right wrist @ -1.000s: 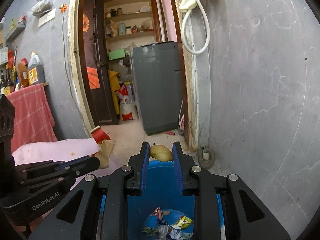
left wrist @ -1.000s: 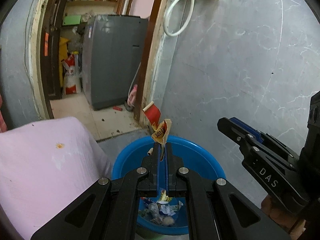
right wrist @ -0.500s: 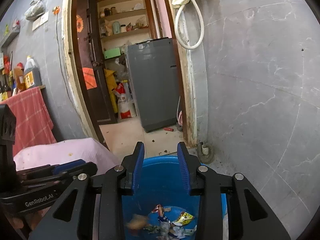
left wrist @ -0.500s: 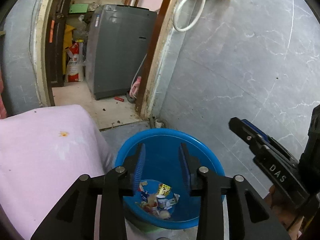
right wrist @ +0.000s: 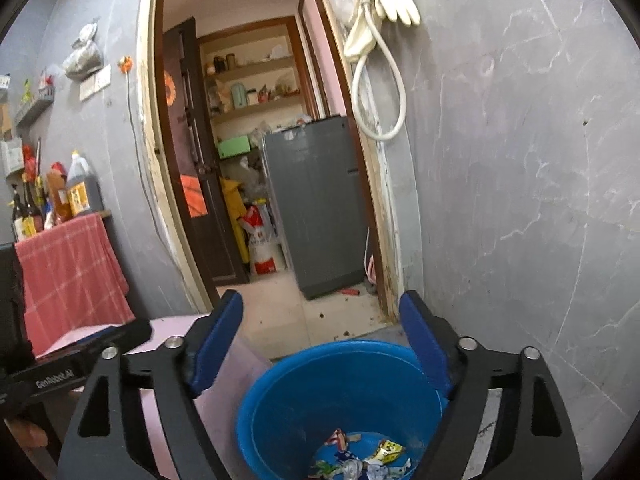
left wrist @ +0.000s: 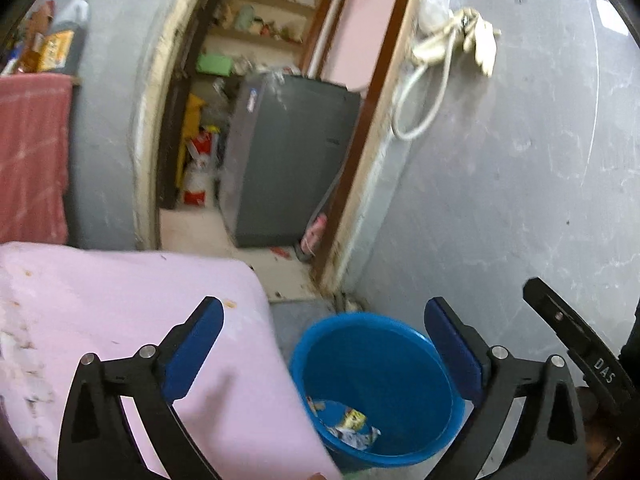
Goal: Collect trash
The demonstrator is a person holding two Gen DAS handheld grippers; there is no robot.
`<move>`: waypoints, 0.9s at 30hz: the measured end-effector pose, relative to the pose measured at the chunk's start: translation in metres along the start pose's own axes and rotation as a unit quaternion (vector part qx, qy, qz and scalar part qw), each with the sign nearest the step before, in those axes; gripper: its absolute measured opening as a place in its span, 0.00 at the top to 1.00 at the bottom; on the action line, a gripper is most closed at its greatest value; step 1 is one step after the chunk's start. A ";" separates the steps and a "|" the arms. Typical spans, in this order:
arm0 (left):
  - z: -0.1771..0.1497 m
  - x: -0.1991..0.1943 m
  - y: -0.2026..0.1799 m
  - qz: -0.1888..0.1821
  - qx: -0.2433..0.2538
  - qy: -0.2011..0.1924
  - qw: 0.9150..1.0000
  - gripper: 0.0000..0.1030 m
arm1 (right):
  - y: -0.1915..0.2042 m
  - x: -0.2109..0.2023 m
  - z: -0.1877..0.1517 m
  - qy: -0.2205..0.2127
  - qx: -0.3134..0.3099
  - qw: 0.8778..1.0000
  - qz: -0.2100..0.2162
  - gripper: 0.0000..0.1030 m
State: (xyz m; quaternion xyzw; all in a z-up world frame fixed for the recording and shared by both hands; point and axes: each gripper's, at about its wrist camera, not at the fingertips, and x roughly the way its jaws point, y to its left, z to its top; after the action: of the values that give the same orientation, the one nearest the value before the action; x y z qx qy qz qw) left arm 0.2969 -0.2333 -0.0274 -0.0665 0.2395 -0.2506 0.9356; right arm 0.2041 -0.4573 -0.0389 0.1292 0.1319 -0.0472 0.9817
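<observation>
Release seems done: both the left gripper (left wrist: 324,344) and the right gripper (right wrist: 320,336), whose fingers have just been opening wide with nothing between them, should lift clear of the blue bucket (right wrist: 280,392) before going for more trash (right wrist: 360,456).

"DAS" marks the right gripper (left wrist: 576,344); "GenRobot.AI" the left gripper (right wrist: 72,368).

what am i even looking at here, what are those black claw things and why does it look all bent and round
Those are hand-held grippers: a person carries one in each hand, and a wide-angle camera on each looks along its two fingers, which bends the picture. One view is from the left gripper, the other from the right gripper. Both have just been opening and hold nothing now. Below them stands a blue bucket with crumpled wrappers at the bottom. Beside it is a surface under a pink cloth. Behind, a doorway shows a grey appliance.
</observation>
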 end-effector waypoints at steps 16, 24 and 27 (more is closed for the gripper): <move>0.007 -0.112 0.013 0.033 0.019 -0.071 0.997 0.02 | 0.049 -0.066 0.010 -0.025 -0.030 0.999 0.023 0.00; -0.007 -0.148 0.012 0.040 0.023 -0.068 0.997 0.02 | 0.065 -0.104 0.007 -0.030 -0.032 0.999 0.029 0.00; -0.012 -0.163 0.013 0.044 0.016 -0.066 0.997 0.02 | 0.071 -0.119 0.006 -0.033 -0.033 0.998 0.034 0.00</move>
State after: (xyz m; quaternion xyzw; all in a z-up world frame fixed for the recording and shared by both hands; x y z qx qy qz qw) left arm 0.1730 -0.1405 0.0260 -0.0572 0.1763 -0.2084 0.9603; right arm 0.1002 -0.3835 0.0163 0.0996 0.0969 -0.0132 0.9902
